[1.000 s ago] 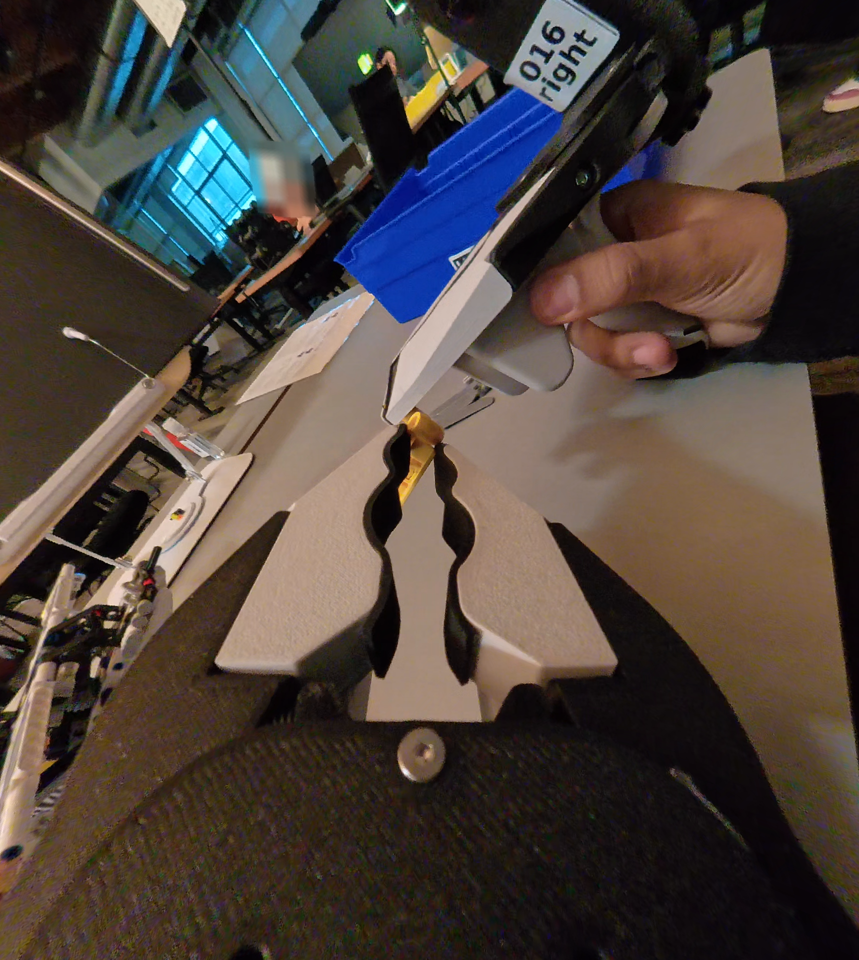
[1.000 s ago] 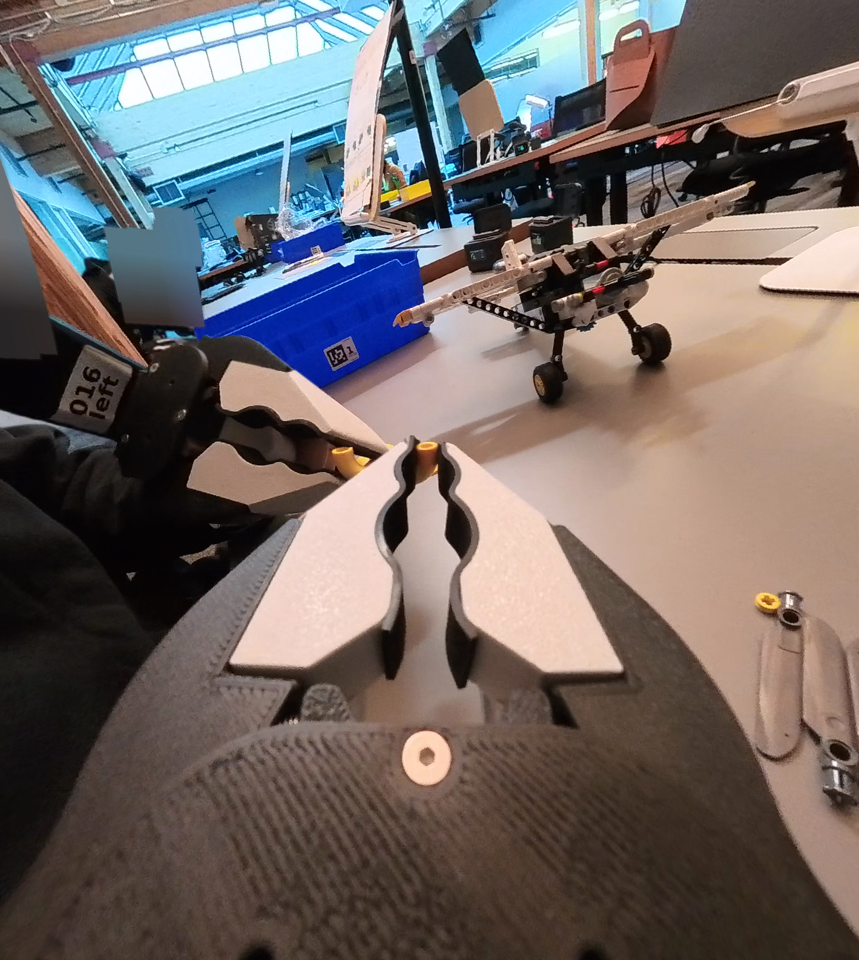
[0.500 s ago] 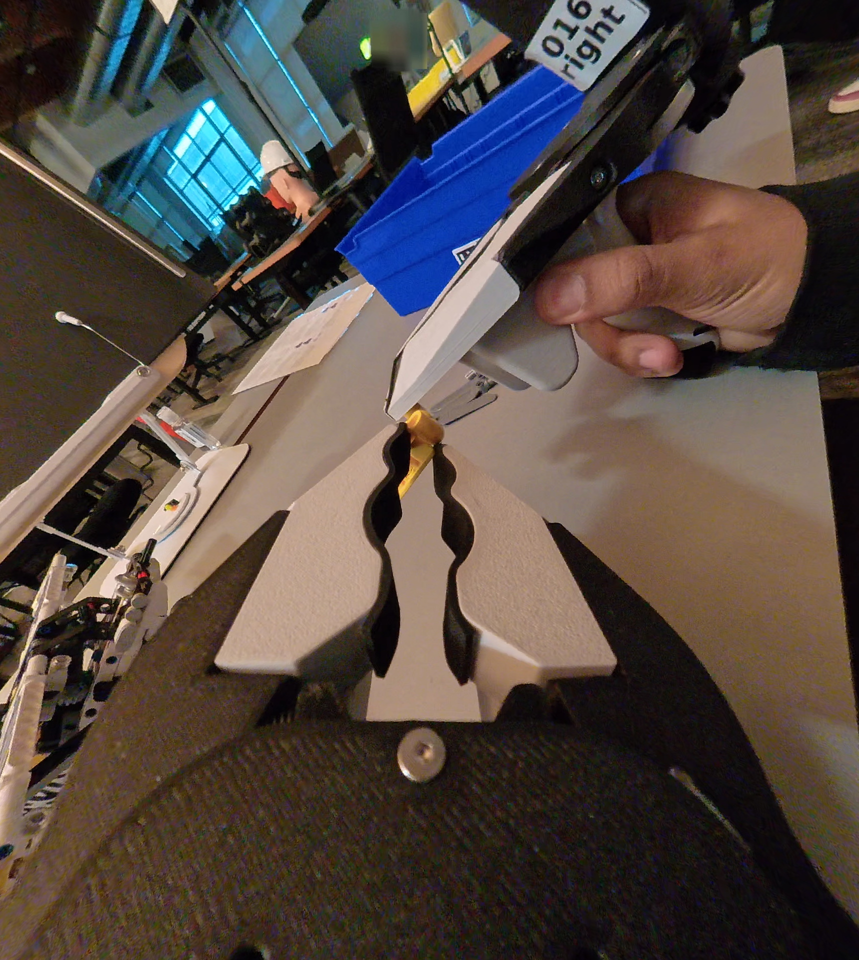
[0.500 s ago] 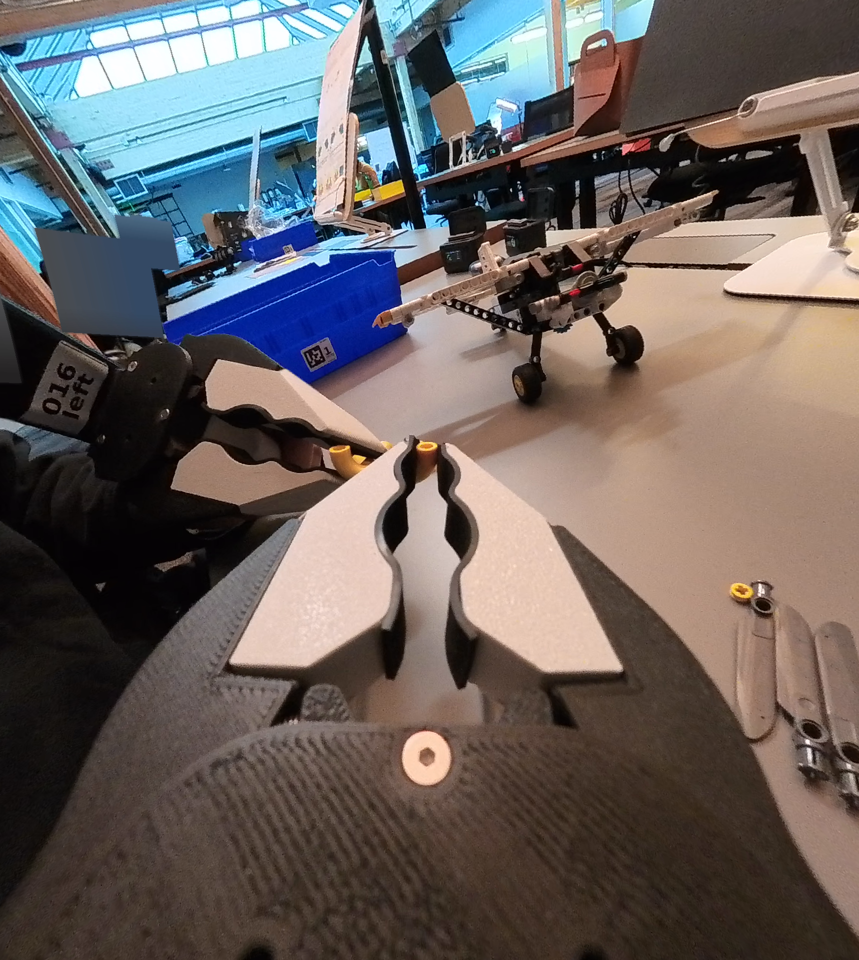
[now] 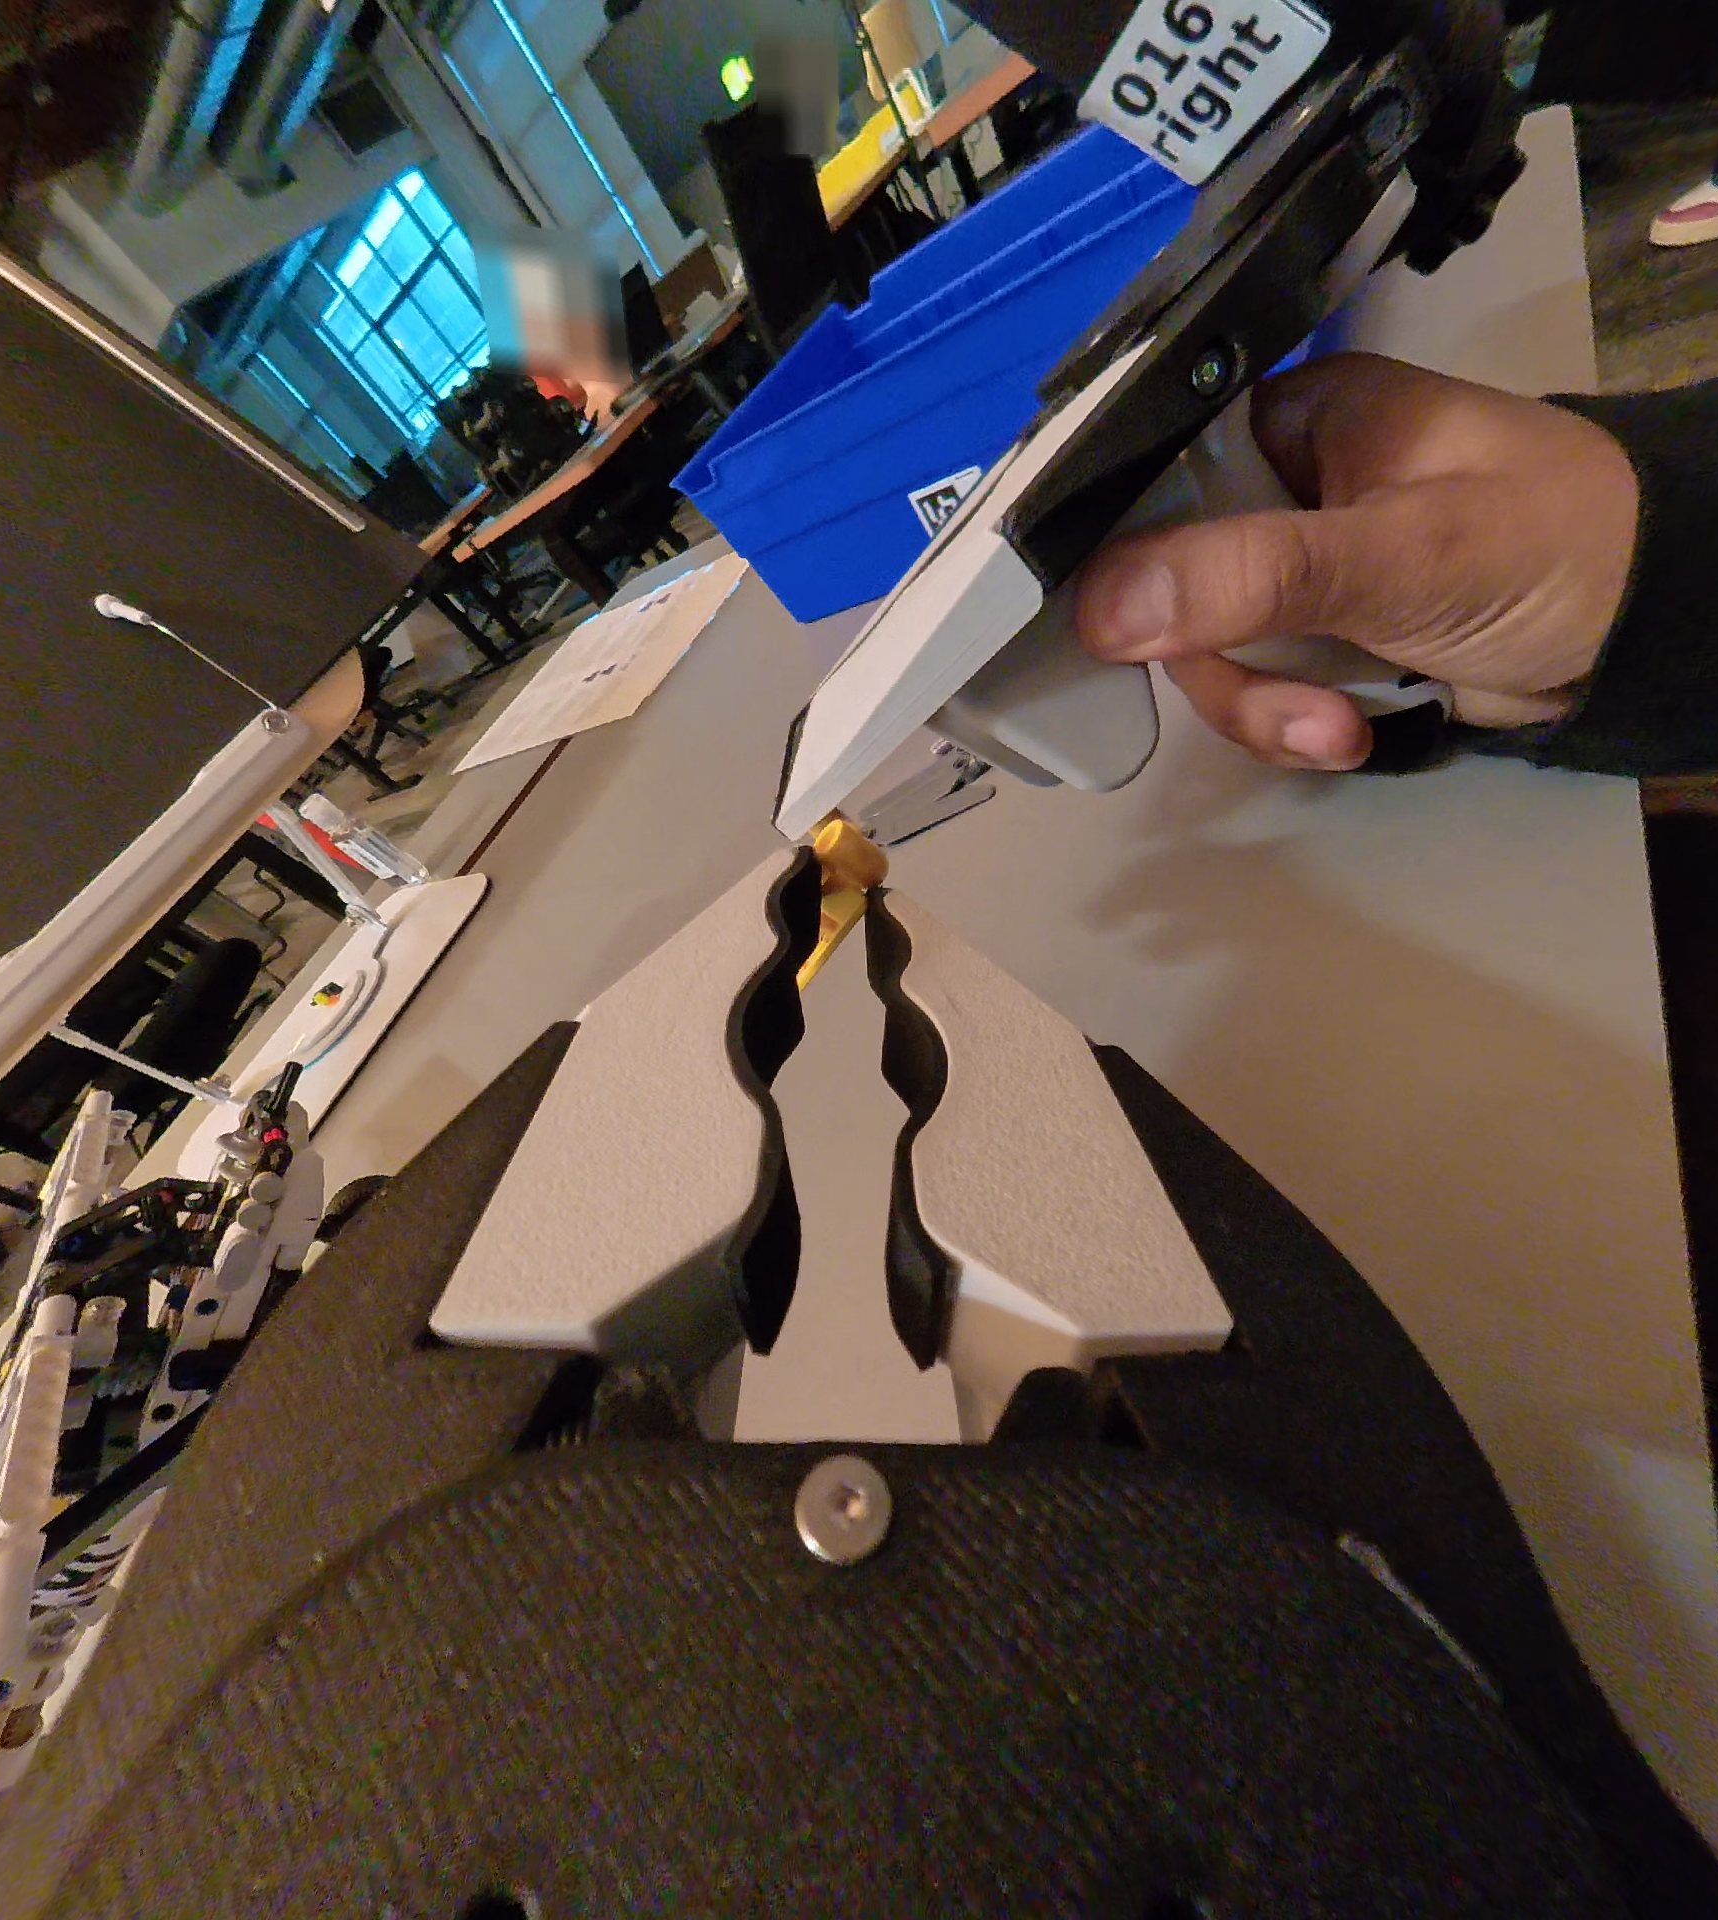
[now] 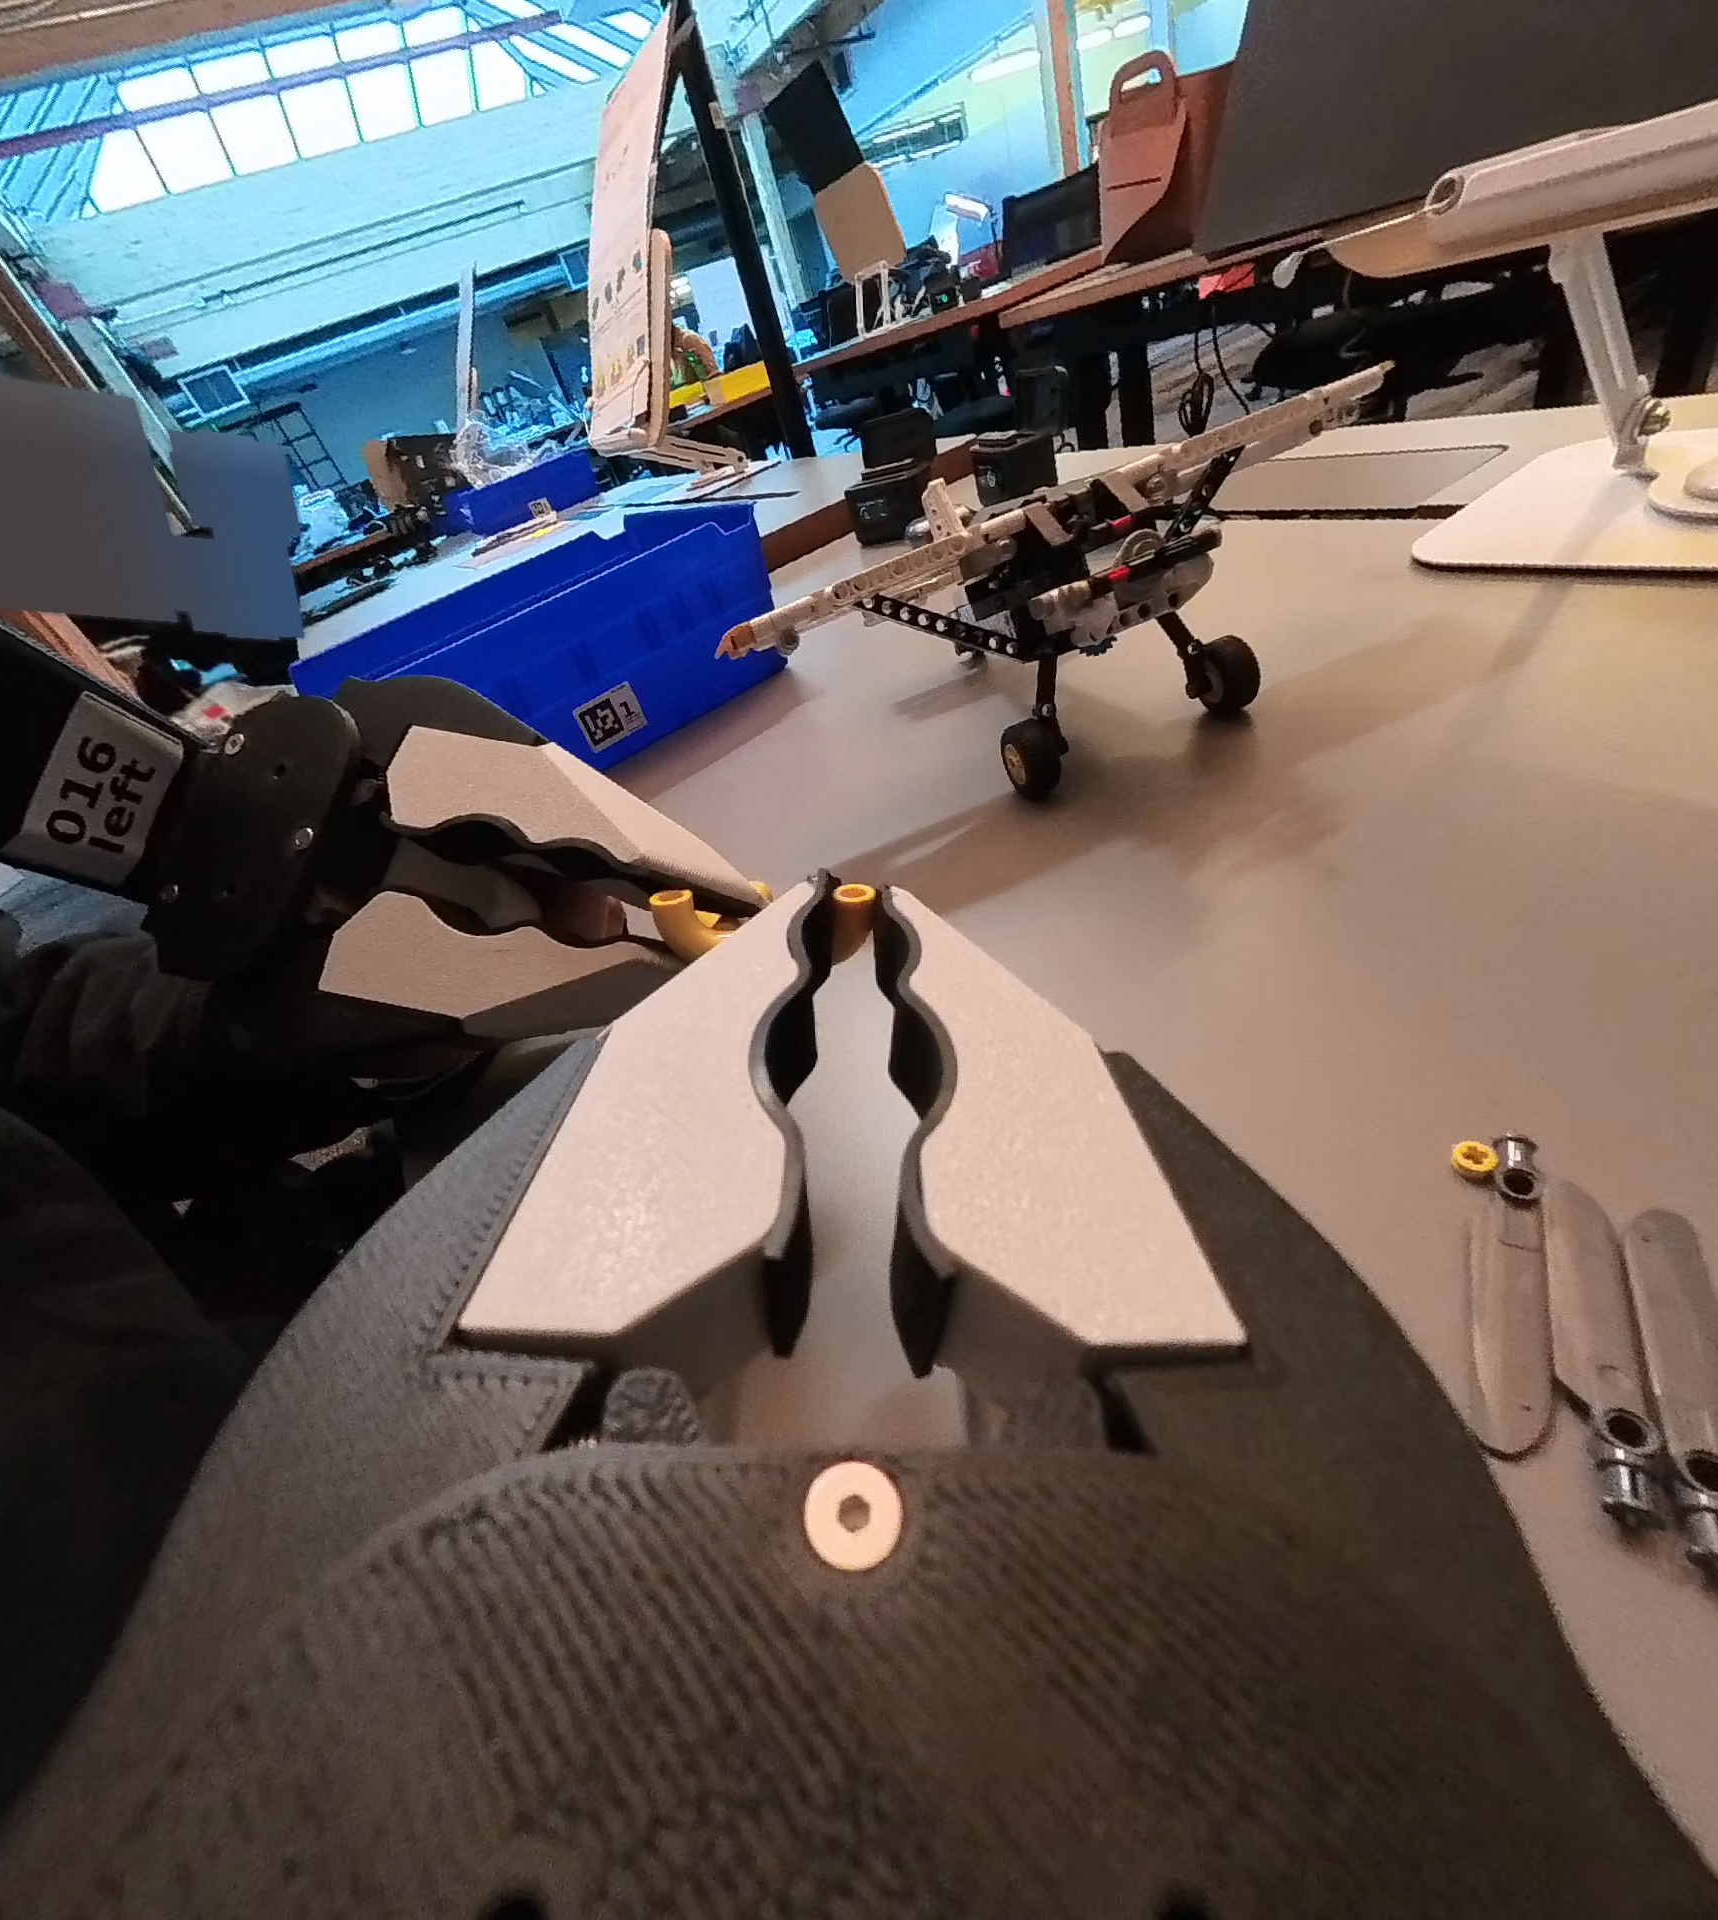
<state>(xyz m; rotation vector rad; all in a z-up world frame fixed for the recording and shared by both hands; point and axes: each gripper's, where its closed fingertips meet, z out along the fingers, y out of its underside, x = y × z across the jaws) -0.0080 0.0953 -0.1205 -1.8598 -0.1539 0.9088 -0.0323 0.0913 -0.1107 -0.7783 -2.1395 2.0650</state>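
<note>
Gripping opposite ends of one small yellow curved tube (image 6: 850, 920), both sets of tongs meet tip to tip just above the grey worktop (image 6: 1457, 883). The right tongs (image 6: 847, 906) are clamped on one open end of the tube, their tips pressed to its sides, while the left tongs (image 5: 836, 883) are closed on a flat yellow part joined to the other end, whose curl shows beside them in the right wrist view. A hand (image 5: 1406, 571) holds the right tool. Well apart on the worktop stand a toy plane built of bricks (image 6: 1063, 561) and a blue bin (image 6: 564, 644); three grey blades (image 6: 1603, 1340) and a small yellow ring (image 6: 1470, 1156) lie to the right. Judging by the shared hold, the tube is being worked between the two tools, which calls for steady, matched pressure so that neither end slips.
</note>
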